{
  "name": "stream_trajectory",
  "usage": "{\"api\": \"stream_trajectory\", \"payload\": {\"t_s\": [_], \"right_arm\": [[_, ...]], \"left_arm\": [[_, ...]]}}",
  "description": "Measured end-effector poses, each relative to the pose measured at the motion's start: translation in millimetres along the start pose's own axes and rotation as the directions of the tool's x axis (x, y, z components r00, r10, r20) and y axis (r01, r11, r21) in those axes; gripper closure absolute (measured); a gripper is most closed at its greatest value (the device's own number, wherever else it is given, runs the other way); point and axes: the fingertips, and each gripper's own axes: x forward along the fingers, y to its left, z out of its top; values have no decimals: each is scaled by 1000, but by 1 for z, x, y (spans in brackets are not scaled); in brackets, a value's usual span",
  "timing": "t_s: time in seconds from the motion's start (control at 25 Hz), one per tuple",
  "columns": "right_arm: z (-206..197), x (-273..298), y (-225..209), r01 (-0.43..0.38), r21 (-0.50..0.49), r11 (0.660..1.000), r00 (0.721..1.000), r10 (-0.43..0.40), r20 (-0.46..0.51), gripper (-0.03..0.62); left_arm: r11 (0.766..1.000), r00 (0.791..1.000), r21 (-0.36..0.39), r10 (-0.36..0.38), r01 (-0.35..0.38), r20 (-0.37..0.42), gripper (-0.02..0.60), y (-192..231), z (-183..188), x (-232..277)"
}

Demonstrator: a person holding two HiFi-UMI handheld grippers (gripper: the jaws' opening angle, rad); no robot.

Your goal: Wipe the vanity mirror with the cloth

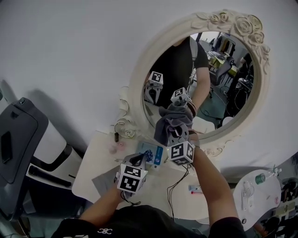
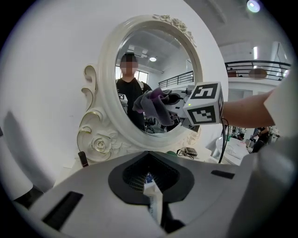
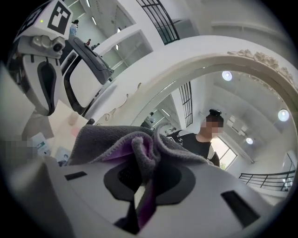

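Right hand-held gripper [image 3: 139, 193] clamped on cloth [image 3: 114, 145].

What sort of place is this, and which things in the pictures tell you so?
Probably a dressing-table corner set up inside a large workshop or lab: an ornate mirror stands on a white table beside a small bottle, while a balcony railing and ceiling lights suggest an open hall.

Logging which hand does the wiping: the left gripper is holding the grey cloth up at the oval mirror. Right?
No. It is the right gripper that holds the grey cloth up at the oval mirror; the right gripper view shows the cloth pinched in its jaws.
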Motion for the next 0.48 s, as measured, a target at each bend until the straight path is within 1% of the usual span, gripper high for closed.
{"api": "stream_trajectory", "payload": {"t_s": [0.04,0.12,0.2,0.24,0.32,0.4,0.48], "right_arm": [[3,-3,-3,10,18,1000,1000,-10,0,546],[21,-12,-23,61,75,995,997,-64,41,546],[50,-26,-57,128,143,981,984,-144,108,546],[67,-34,-79,162,179,970,972,-189,143,546],[99,-54,-127,229,244,942,939,-280,201,546],[127,-77,-176,302,284,910,897,-372,238,546],[148,-98,-222,376,311,873,852,-457,255,546]], "left_arm": [[1000,1000,2,-3,3,-4,584,-1,-1,-1],[1000,1000,6,-12,12,-10,584,-3,-3,0],[1000,1000,6,-20,20,-15,584,-5,-5,1],[1000,1000,7,-24,24,-15,584,-7,-5,2],[999,999,12,-32,33,-12,584,-10,-3,4],[999,999,17,-40,41,-13,584,-13,-2,5],[999,999,18,-48,48,-22,584,-15,-4,6]]}}
